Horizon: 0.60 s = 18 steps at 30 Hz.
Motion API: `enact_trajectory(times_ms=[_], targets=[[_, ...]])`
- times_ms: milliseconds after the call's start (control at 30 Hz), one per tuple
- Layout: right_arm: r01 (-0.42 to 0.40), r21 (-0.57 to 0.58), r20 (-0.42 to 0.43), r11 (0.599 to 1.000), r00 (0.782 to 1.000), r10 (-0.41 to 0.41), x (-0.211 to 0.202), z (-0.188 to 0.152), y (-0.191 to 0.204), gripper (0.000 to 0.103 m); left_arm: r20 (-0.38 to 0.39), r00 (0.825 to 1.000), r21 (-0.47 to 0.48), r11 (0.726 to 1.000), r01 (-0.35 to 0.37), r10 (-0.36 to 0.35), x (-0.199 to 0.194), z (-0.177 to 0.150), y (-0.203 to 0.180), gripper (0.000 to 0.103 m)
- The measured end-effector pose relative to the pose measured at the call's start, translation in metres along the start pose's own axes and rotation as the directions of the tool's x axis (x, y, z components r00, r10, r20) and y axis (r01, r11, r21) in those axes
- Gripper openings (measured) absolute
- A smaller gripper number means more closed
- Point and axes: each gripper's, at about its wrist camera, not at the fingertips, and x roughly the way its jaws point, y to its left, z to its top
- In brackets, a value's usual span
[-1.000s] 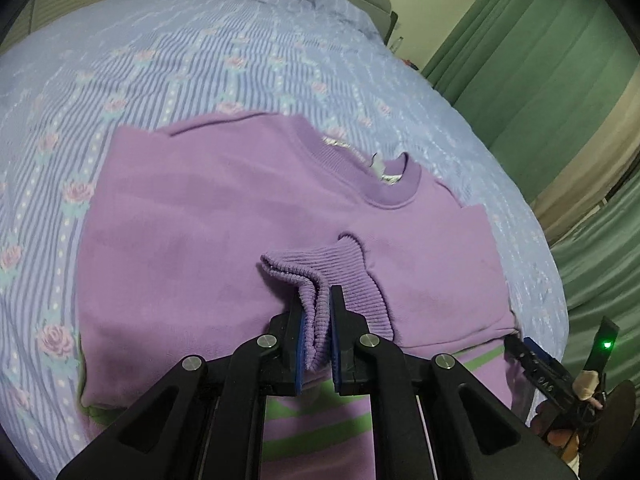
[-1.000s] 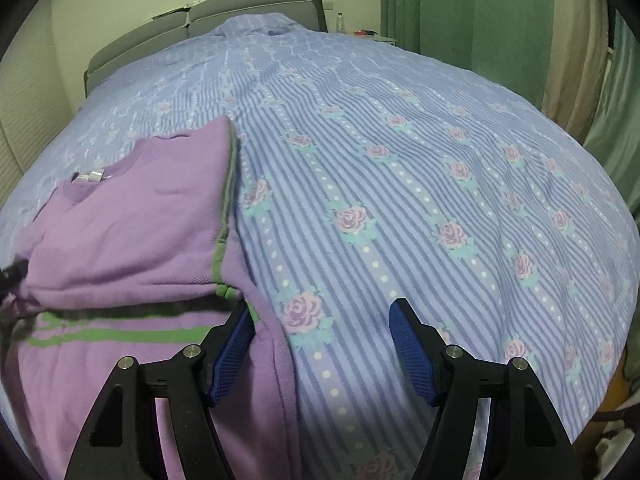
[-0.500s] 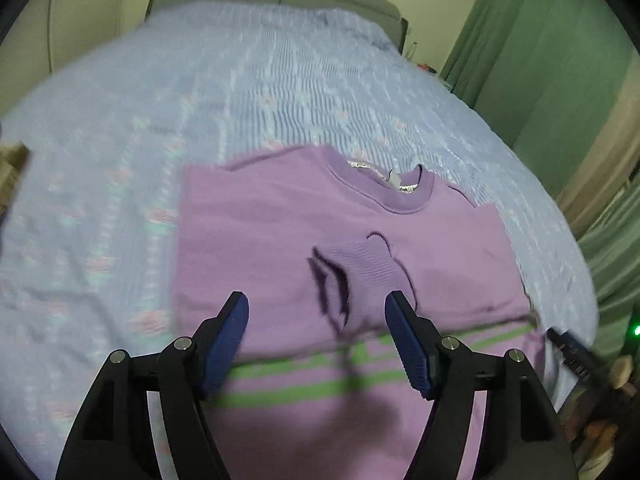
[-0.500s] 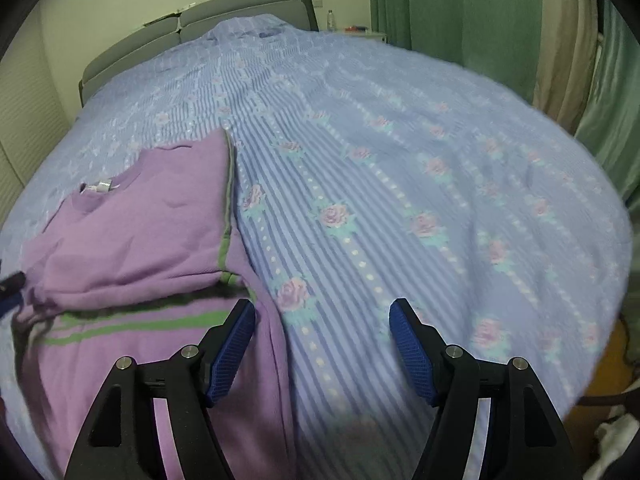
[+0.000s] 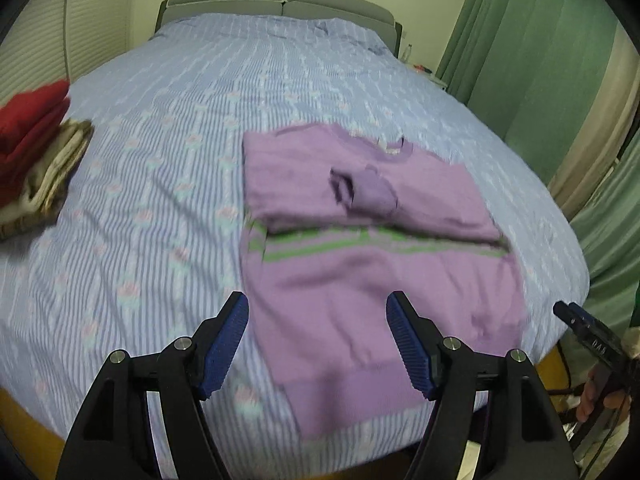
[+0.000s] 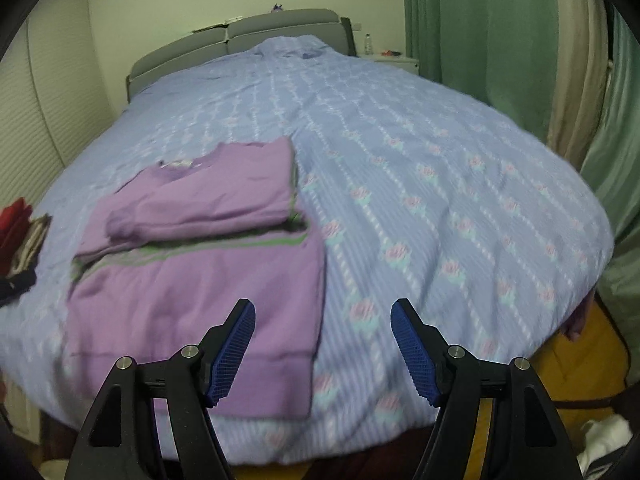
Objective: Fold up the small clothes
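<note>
A purple sweater (image 5: 360,272) with green stripes lies flat on the blue flowered bedspread (image 5: 168,168). Both sleeves are folded across its chest, and a ribbed cuff (image 5: 374,192) rests on top near the collar. My left gripper (image 5: 318,344) hovers open above the sweater's hem, with nothing between its fingers. In the right wrist view the sweater (image 6: 200,280) lies to the left. My right gripper (image 6: 324,348) stands open over the sweater's lower right corner and the bedspread (image 6: 440,200), holding nothing. The right gripper's tip (image 5: 588,332) shows at the left wrist view's right edge.
A pile of folded clothes with a red piece on top (image 5: 32,136) sits at the bed's left side, also in the right wrist view (image 6: 16,236). A grey headboard (image 5: 280,4) stands at the far end. Green curtains (image 5: 540,60) hang along the right. The bed's near edge is just below the grippers.
My left gripper let go of the ribbed cuff, opened wide and drew back and up. The right gripper drew back too. The sweater now lies farther off in both views.
</note>
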Motion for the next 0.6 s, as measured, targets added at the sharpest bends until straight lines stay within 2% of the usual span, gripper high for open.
enact_trajectory(times_ms=[167,333,400,500,600], targets=[[-0.062,0.055,-0.07,0.997,0.995,0.066,0.008,-0.028,-0.004,0.07,-0.091,0.995,-0.084,0.996,0.036,-0.043,0.013,-0.042,0.016,0.071],[-0.037,0.029,-0.104,0.999,0.994,0.04,0.02,-0.043,-0.002,0.07,-0.139,0.985,-0.164,0.983,0.08,-0.104,0.029,-0.065,0.029,0.07],[-0.022,0.04,-0.115,0.999,0.993,0.027,0.024,-0.048,-0.002,0.07,-0.151,0.981,-0.162,0.982,0.098,-0.123,0.035,-0.068,0.028,0.07],[-0.045,0.081,-0.134,0.996,0.989,0.056,0.031,-0.053,-0.006,0.07,-0.174,0.974,-0.162,0.98,0.117,-0.145,0.043,-0.071,0.026,0.061],[-0.059,0.128,-0.147,0.99,0.986,0.078,0.037,-0.058,-0.012,0.07,-0.159,0.977,-0.152,0.981,0.117,-0.141,0.044,-0.072,0.023,0.055]])
